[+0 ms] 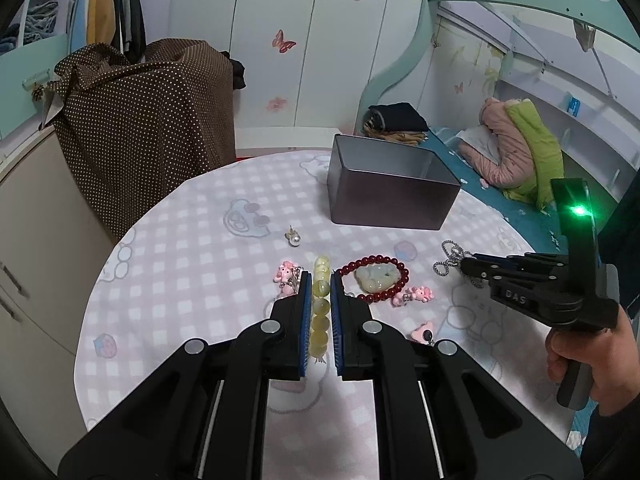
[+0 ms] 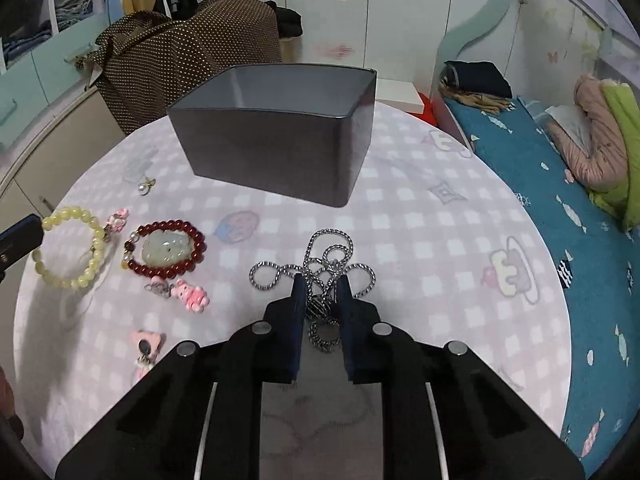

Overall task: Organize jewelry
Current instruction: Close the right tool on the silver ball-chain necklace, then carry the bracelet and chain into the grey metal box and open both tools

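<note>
Straddling the yellow bead bracelet (image 1: 321, 304) on the tabletop (image 1: 192, 280), the left hand-held gripper (image 1: 321, 280) has its fingers closed against the beads. The right hand-held gripper (image 2: 320, 286) pinches the silver chain (image 2: 320, 268), with the grey tin (image 2: 276, 128) ahead of it.

Dim, even indoor light; soft shadows lower left of the right wrist view; fisheye bending, dark corners.
</note>
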`<act>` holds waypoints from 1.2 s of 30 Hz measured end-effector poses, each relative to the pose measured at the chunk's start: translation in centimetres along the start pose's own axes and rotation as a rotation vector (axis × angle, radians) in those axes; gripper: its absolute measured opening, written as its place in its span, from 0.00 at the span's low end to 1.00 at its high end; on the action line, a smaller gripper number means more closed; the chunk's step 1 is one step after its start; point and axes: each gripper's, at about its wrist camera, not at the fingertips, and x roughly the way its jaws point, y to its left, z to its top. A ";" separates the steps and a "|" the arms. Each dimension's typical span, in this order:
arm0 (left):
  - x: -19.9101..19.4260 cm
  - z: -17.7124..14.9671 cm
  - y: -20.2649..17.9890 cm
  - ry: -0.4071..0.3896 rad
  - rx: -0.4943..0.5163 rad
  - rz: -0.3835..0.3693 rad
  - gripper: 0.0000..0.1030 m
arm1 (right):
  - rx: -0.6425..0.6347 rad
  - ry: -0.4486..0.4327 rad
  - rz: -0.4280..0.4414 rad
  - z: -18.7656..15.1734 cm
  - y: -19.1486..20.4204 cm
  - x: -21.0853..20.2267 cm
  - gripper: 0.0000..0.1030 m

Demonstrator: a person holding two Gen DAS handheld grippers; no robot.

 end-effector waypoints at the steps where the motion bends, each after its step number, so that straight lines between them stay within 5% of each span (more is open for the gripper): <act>1: 0.0 0.0 0.0 0.000 -0.001 0.001 0.09 | 0.004 -0.002 0.006 0.0 -0.1 -0.2 0.14; 6: -0.1 -0.1 -0.3 -0.004 0.000 0.002 0.09 | -0.025 0.023 0.012 -0.2 -0.1 -0.1 0.17; 8: -0.1 -0.1 -0.4 -0.003 0.005 0.001 0.09 | -0.030 0.029 -0.007 -0.5 0.0 0.0 0.40; 9: -0.1 -0.1 -0.5 -0.002 0.007 0.000 0.09 | -0.036 0.025 -0.008 -0.6 0.1 0.1 0.40; 12: -0.1 -0.2 -0.5 0.002 0.011 0.002 0.09 | -0.067 0.010 -0.029 -0.9 0.5 0.0 0.35; 14: 0.0 -0.2 -0.4 0.003 0.007 0.004 0.09 | -0.080 0.004 -0.031 -1.0 0.6 -0.1 0.16; 17: -0.2 -0.1 -0.4 -0.001 0.005 0.005 0.09 | -0.089 0.008 -0.011 -1.1 0.7 -0.4 0.13; 36: -4.8 5.8 -2.0 -0.098 0.044 0.006 0.09 | -0.136 -0.202 0.102 5.6 1.9 -11.6 0.13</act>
